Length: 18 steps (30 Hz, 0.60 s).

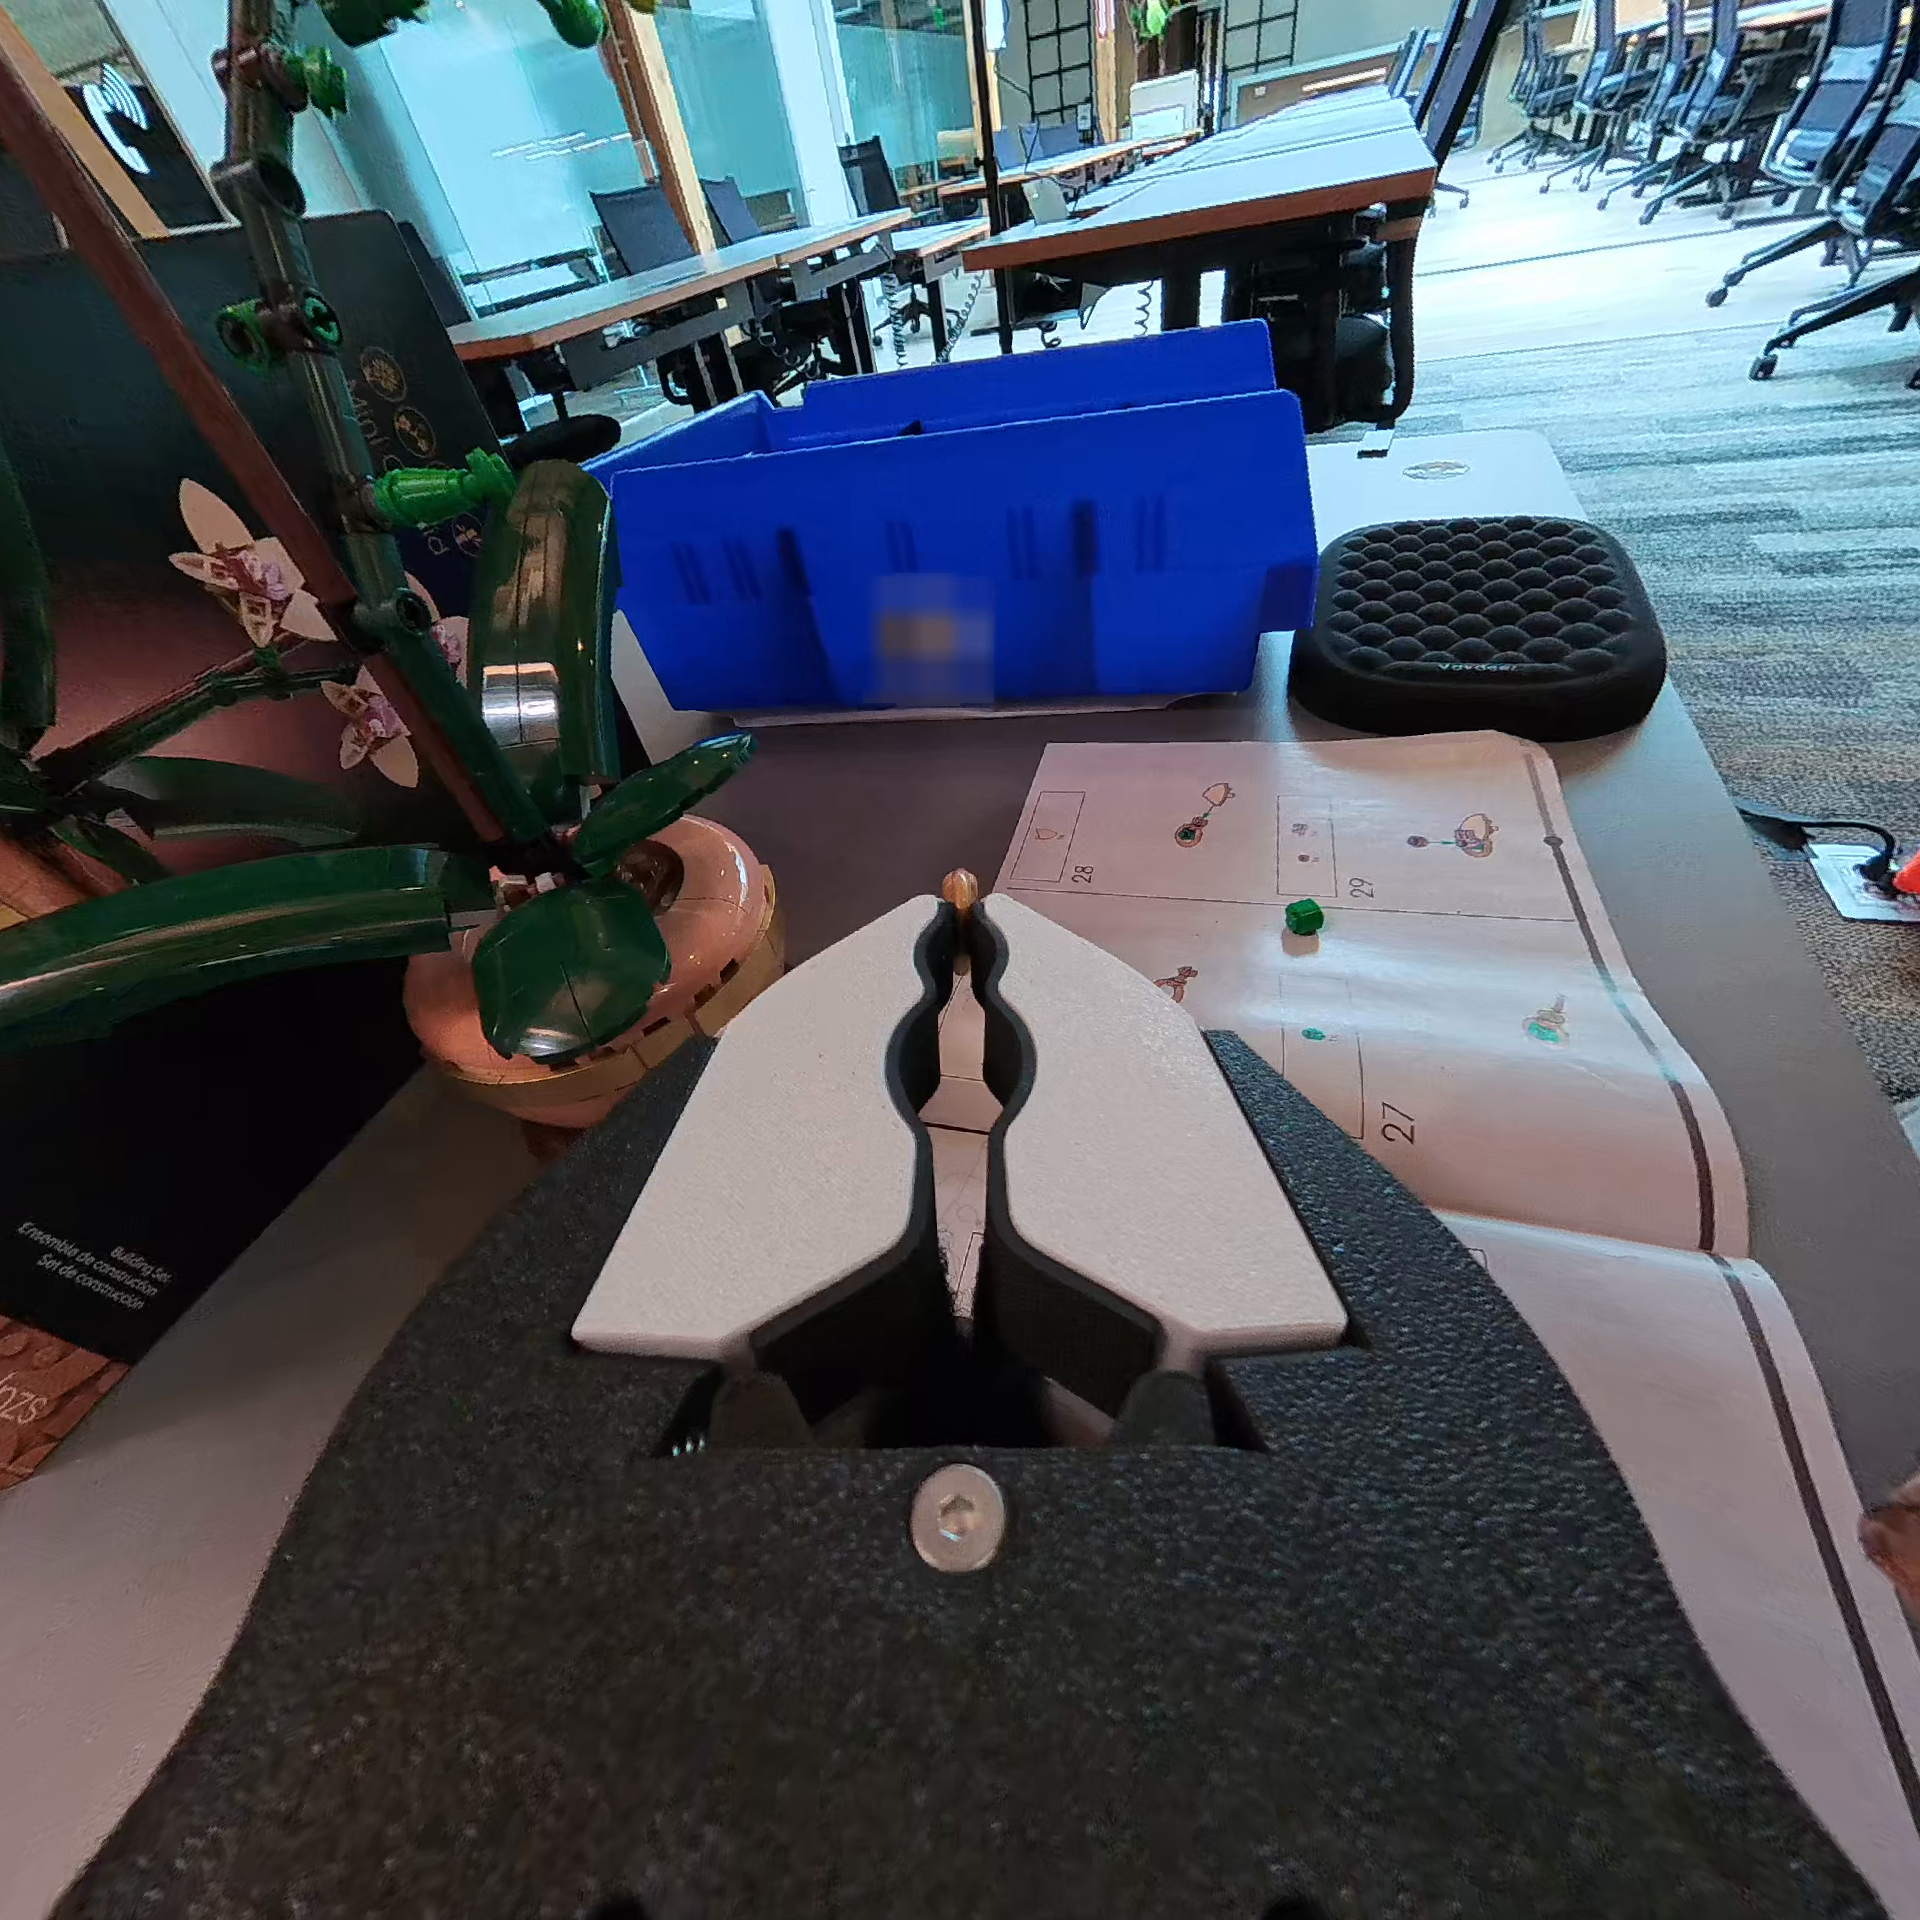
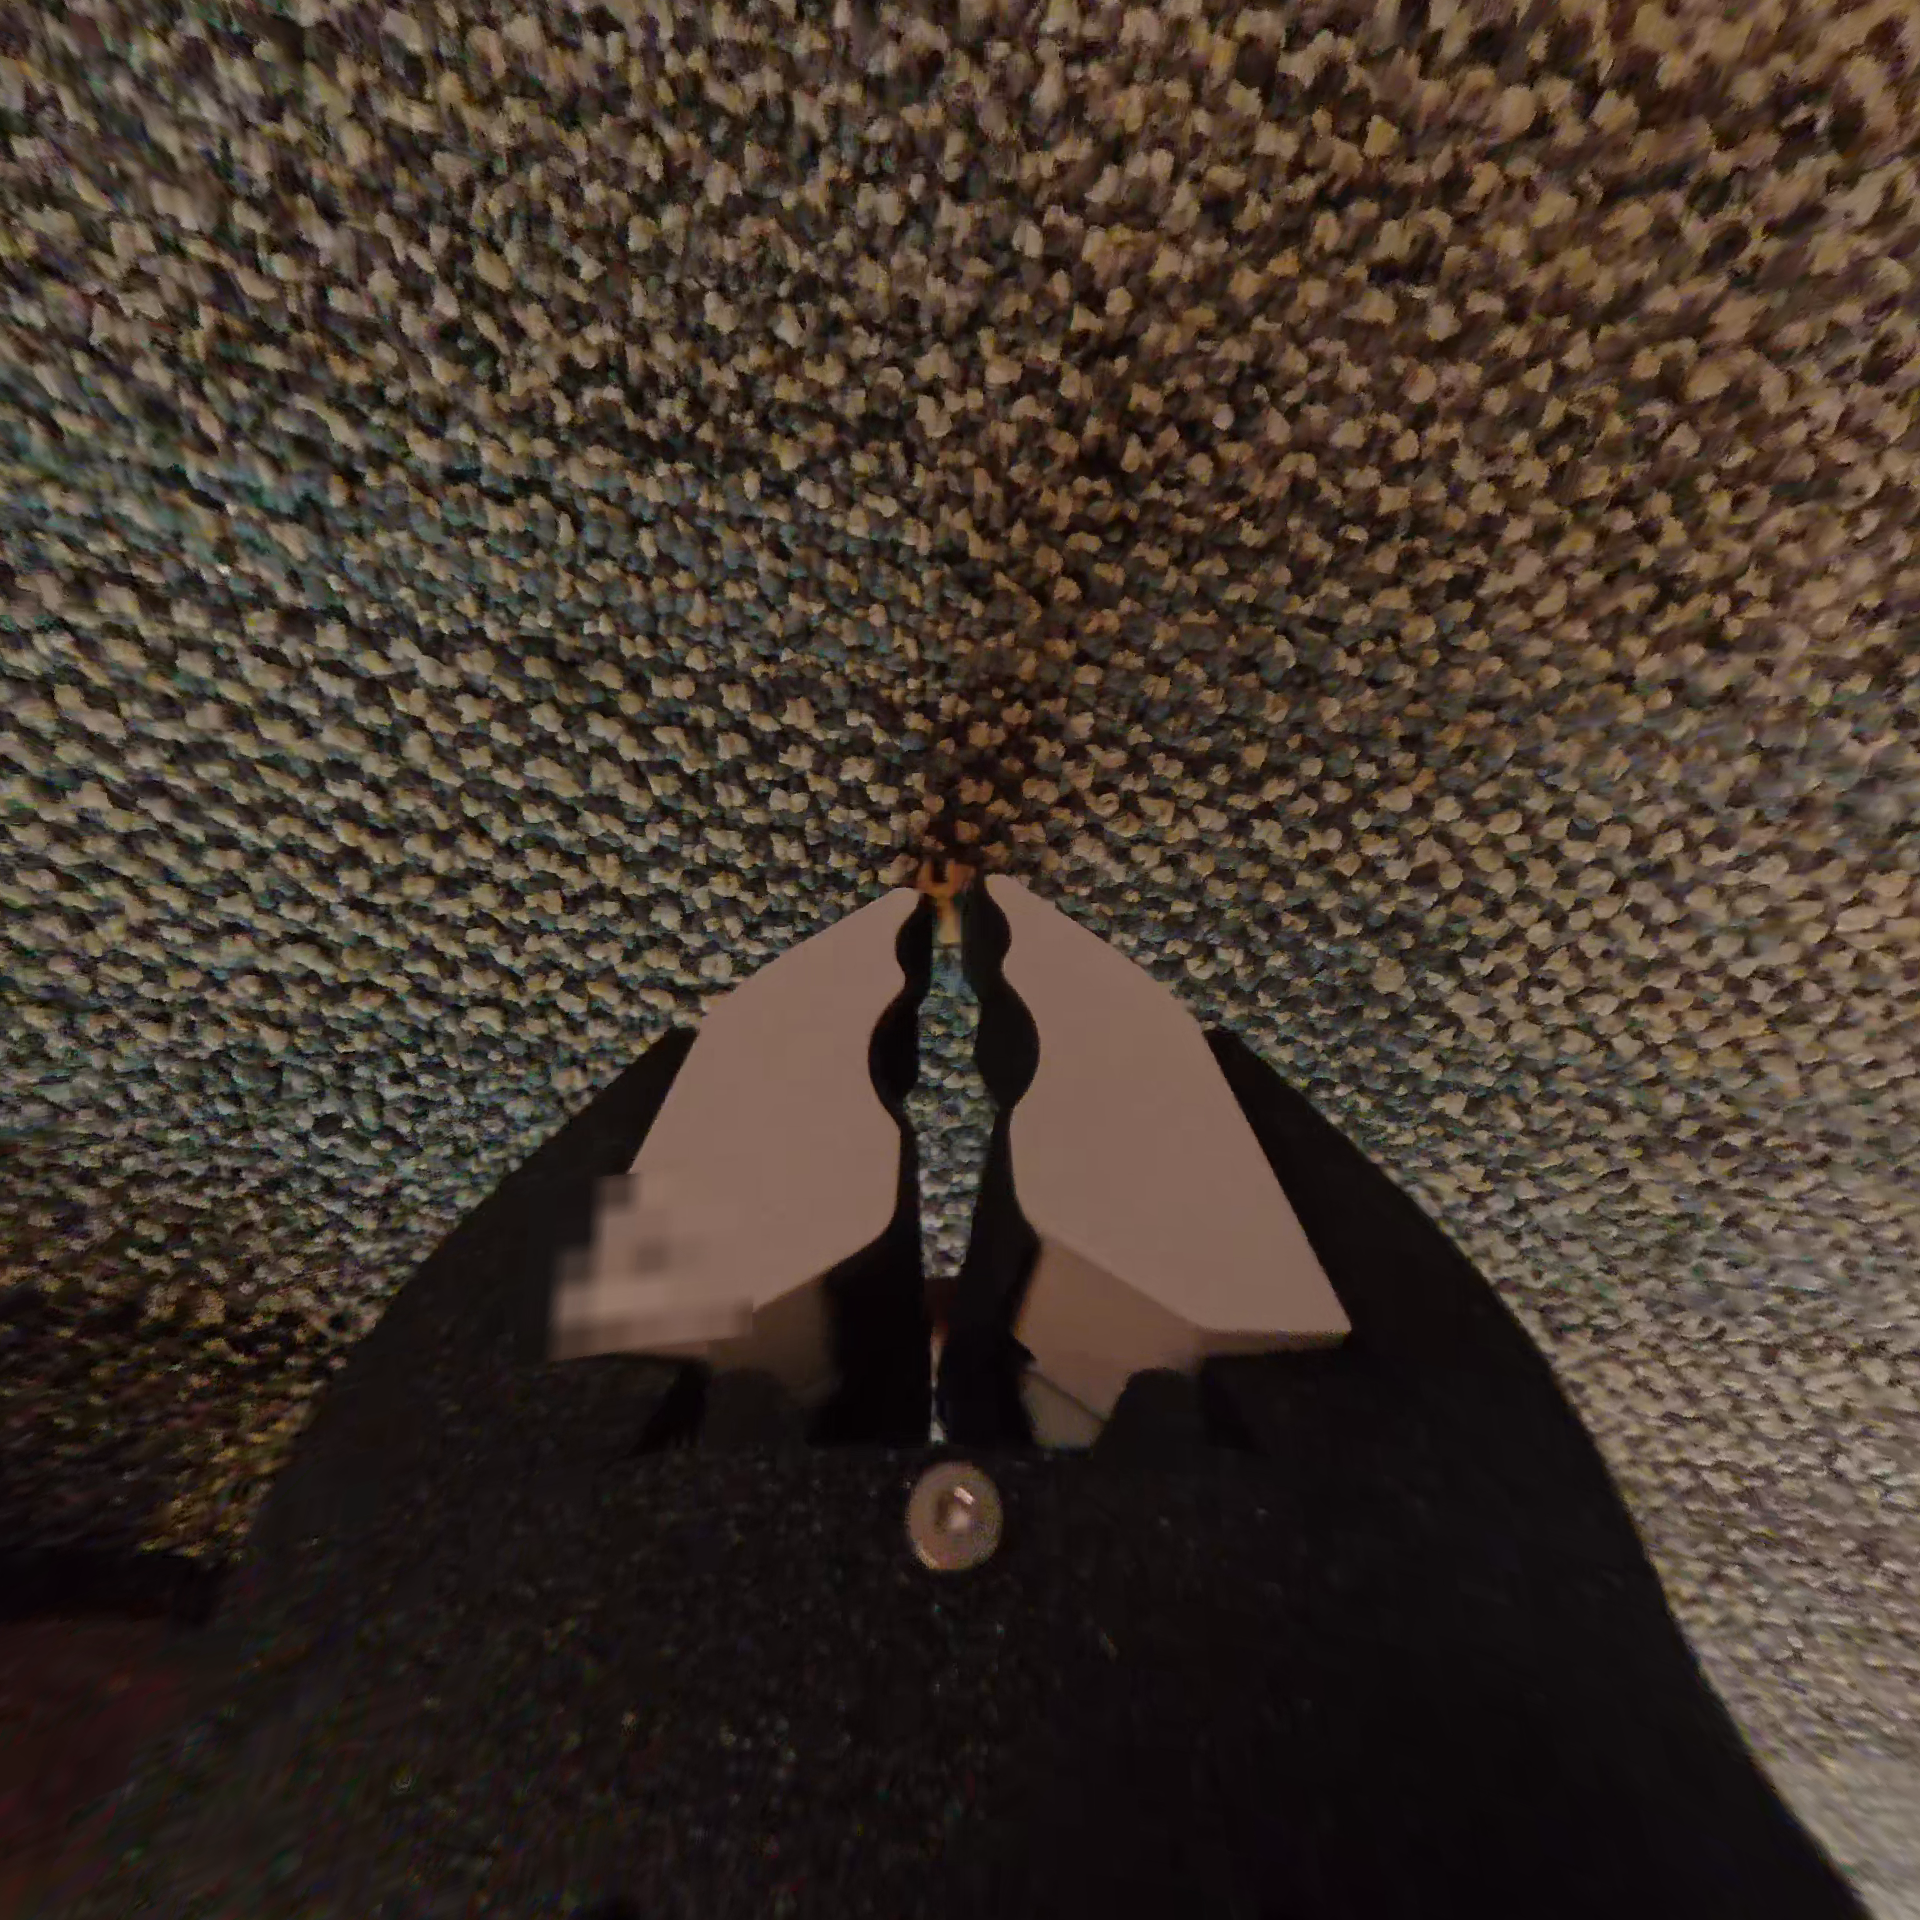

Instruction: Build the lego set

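Note:
In the left wrist view my left gripper (image 1: 961, 914) is shut on a small tan lego piece (image 1: 959, 889) that sticks out past its tips, above the grey table. A lego orchid with dark green leaves (image 1: 566, 961) and a tall green stem (image 1: 312, 395) stands in a pink pot (image 1: 717, 883) to the left. A tiny green lego piece (image 1: 1302, 916) lies on the open instruction booklet (image 1: 1351, 987) to the right. In the right wrist view my right gripper (image 2: 943, 888) points down at speckled carpet (image 2: 935, 416), shut on a small tan piece (image 2: 941, 881) at its tips.
Two blue plastic bins (image 1: 956, 561) stand behind the booklet. A black padded cushion (image 1: 1481, 623) lies at the table's far right. The dark lego box (image 1: 156, 727) stands behind the orchid. A floor outlet with cables (image 1: 1860, 873) sits past the table's right edge. One gripper's finger ends stand about 80 cm off the other's.

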Tool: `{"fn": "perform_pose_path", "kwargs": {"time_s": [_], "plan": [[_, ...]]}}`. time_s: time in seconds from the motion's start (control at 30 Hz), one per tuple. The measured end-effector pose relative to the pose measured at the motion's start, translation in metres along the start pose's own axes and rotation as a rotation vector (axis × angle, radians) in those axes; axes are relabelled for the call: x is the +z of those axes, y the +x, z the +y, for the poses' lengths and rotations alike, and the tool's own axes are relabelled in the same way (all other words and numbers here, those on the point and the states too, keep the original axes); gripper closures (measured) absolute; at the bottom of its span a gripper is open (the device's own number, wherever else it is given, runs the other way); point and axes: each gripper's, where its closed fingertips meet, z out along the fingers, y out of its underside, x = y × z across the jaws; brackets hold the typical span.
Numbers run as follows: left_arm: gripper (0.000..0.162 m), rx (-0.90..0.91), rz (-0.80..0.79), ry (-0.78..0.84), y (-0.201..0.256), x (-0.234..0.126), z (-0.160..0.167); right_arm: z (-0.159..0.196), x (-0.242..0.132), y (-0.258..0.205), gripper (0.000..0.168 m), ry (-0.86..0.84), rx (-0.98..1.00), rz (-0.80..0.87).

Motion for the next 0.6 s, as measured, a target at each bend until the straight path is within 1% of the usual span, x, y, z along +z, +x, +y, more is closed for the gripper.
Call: {"fn": "perform_pose_path", "kwargs": {"time_s": [0.07, 0.17, 0.23, 0.3, 0.37, 0.43, 0.53, 0.6], "plan": [[0.16, 0.005, -0.005, -0.002, 0.0, 0.0, 0.0, 0.001, 0.0, 0.0, 0.165, -0.01, 0.057, -0.013], [0.16, -0.001, 0.002, -0.006, 0.001, 0.001, 0.002, 0.002, -0.003, 0.0, 0.165, 0.036, 0.15, 0.017], [0.16, 0.006, 0.01, -0.012, 0.003, 0.002, 0.003, 0.004, -0.018, -0.004, 0.166, 0.102, 0.19, 0.049], [0.16, -0.005, 0.013, 0.006, 0.004, 0.0, 0.001, 0.004, -0.049, -0.014, 0.166, 0.203, 0.257, 0.075], [0.16, -0.03, 0.021, 0.053, 0.005, -0.003, -0.006, 0.001, -0.098, -0.03, 0.165, 0.313, 0.3, 0.109], [0.16, -0.023, 0.021, 0.094, 0.006, -0.009, -0.015, 0.0, -0.17, -0.052, 0.166, 0.395, 0.298, 0.187], [0.16, 0.007, -0.007, 0.171, 0.002, -0.02, -0.03, 0.006, -0.308, -0.084, 0.166, 0.479, 0.291, 0.367], [0.16, 0.011, -0.033, 0.18, -0.006, -0.023, -0.039, 0.028, -0.399, -0.099, 0.166, 0.496, 0.356, 0.489]]}}
